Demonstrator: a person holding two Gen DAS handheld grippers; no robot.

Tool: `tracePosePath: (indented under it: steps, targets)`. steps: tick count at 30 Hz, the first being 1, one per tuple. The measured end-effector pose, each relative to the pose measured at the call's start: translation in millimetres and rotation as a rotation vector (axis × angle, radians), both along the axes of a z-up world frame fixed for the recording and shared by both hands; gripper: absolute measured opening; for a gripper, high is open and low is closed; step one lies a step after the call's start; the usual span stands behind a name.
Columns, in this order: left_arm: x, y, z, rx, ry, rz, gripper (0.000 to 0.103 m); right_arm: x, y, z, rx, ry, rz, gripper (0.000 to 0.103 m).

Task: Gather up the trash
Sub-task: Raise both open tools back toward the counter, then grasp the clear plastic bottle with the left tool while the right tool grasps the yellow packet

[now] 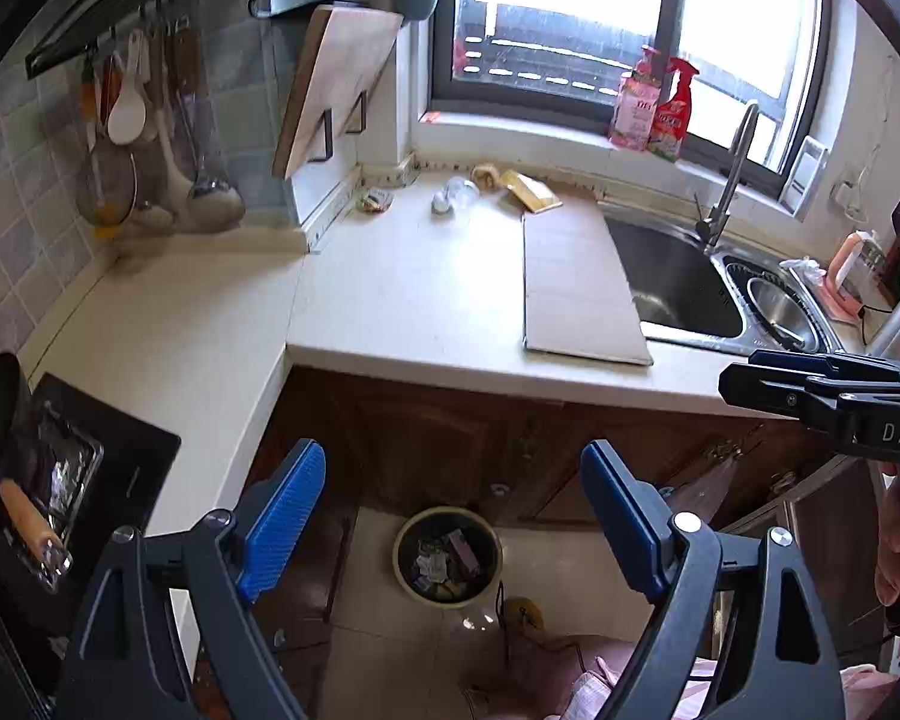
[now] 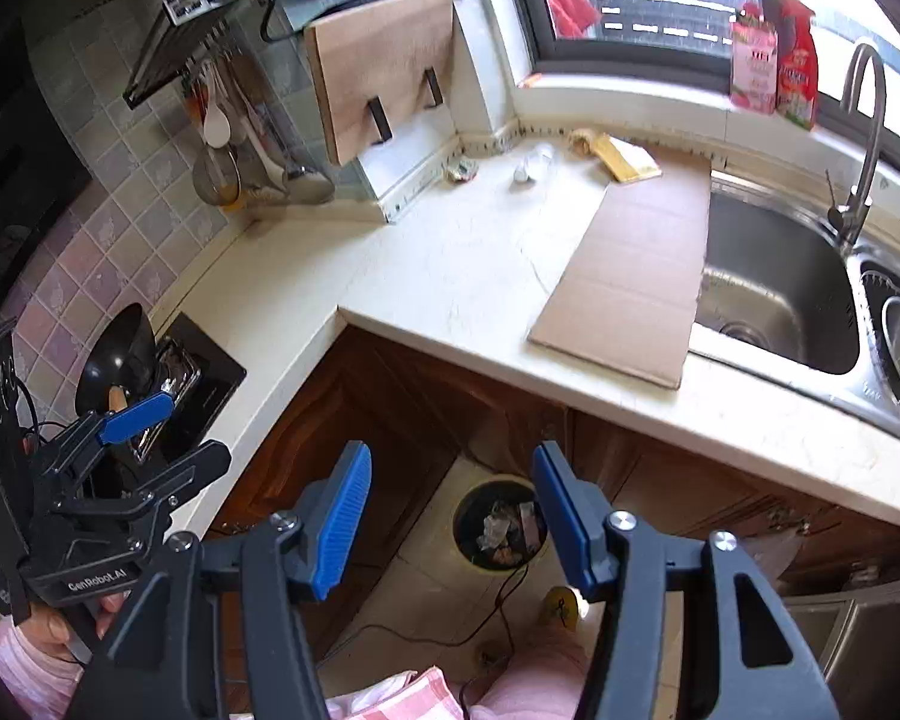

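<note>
**A:** What room is this, and what surface fills the frames?

**B:** A kitchen. A pale L-shaped countertop point(image 1: 402, 294) runs across the middle of both views, over dark wooden cabinets point(image 2: 354, 414). A flat sheet of brown cardboard point(image 1: 576, 288) lies on it, touching the edge of a steel sink point(image 2: 774, 294) at right. A bright window point(image 1: 618, 12) sits top centre, with two pink and red bottles point(image 1: 654, 108) on its sill.

**B:** Against the back wall, upper centre, lie the scraps: a clear crumpled plastic piece point(image 1: 456, 195), a yellow packet point(image 2: 627, 159), and a small wrapper point(image 2: 462, 171) in the corner.

**A:** And the bin?

**B:** A round trash bin point(image 1: 447, 555) stands on the tiled floor, bottom centre, already holding crumpled litter.

**A:** The grippers?

**B:** The left gripper point(image 1: 453, 531) has its ridged blue pads wide apart, holding nothing. The right gripper point(image 2: 453, 519) likewise stands parted and empty, above the bin.

**A:** Anything unclear?

**B:** The stove point(image 2: 198, 384) and black pan point(image 2: 117, 354) at lower left are partly cut off. The hanging utensils point(image 1: 144, 144), upper left, blur together. A wooden cutting board point(image 2: 384, 66) leans in a wall bracket.
</note>
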State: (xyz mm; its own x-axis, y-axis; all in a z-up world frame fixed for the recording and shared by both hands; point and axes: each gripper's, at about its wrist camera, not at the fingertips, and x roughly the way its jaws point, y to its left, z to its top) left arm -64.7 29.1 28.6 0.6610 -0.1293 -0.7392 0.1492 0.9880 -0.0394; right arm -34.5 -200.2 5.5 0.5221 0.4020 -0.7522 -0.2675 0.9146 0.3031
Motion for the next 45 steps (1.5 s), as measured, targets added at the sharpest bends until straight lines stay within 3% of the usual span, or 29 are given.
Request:
tracePosePath:
  steps: [7,13,18,25,36,45]
  targets:
    - [17,-10,37,0.043,-0.066,-0.042,0.086,2,-4,27,-0.020,-0.070,-0.005,0.057]
    - [49,-37,58,0.099,-0.106,-0.088,0.089,29,-17,42,-0.047,-0.111,-0.012,0.057]
    - [90,-64,67,0.150,-0.129,-0.129,0.092,76,-40,51,-0.032,-0.138,-0.050,0.057]
    - [187,-98,72,0.159,-0.127,-0.162,0.092,169,-85,50,0.014,-0.109,-0.085,0.063]
    - [396,-140,32,0.107,0.026,-0.076,0.092,354,-148,20,0.036,-0.009,-0.080,0.063]
    - [530,-155,-46,0.134,0.165,0.009,0.092,496,-171,-59,0.100,0.129,-0.093,0.063]
